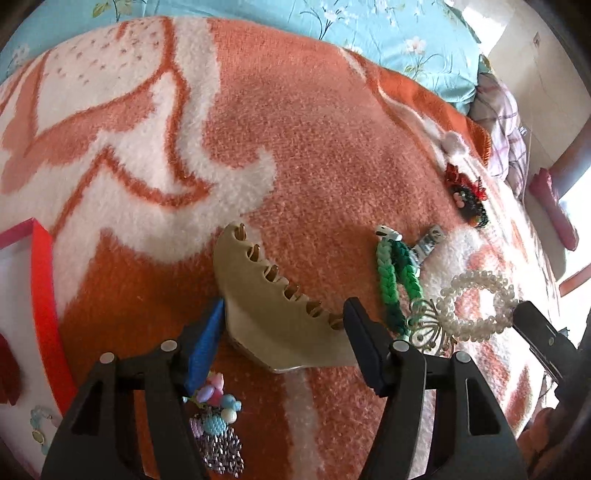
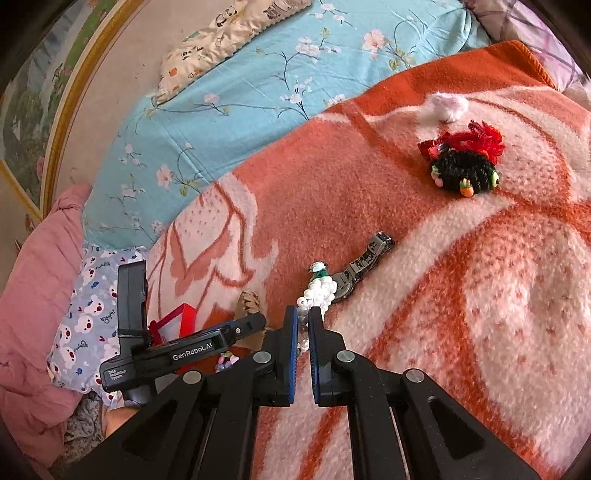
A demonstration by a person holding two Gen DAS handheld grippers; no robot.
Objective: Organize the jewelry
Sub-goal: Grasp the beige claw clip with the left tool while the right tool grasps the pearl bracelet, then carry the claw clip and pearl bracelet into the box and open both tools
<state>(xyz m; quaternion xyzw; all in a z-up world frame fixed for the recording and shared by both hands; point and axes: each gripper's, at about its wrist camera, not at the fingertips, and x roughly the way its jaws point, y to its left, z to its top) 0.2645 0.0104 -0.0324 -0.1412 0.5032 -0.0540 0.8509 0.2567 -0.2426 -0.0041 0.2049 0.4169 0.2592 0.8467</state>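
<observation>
Jewelry lies scattered on the blanket (image 1: pixel 314 166). From the left wrist, our left gripper (image 1: pixel 284 314) is spread wide around the beige hair claw (image 1: pixel 273 306), its long axis crossing the gap. From the right wrist, our right gripper (image 2: pixel 303 317) is pinched on the pearl bracelet (image 2: pixel 317 291).

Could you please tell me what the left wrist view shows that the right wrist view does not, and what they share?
Only the left wrist view shows the green braided band, the silver butterfly clip and the open left gripper around the beige hair claw. Only the right wrist view shows the panda pillow and the right gripper closed on the pearl bracelet. Both show the watch and black scrunchie.
</observation>
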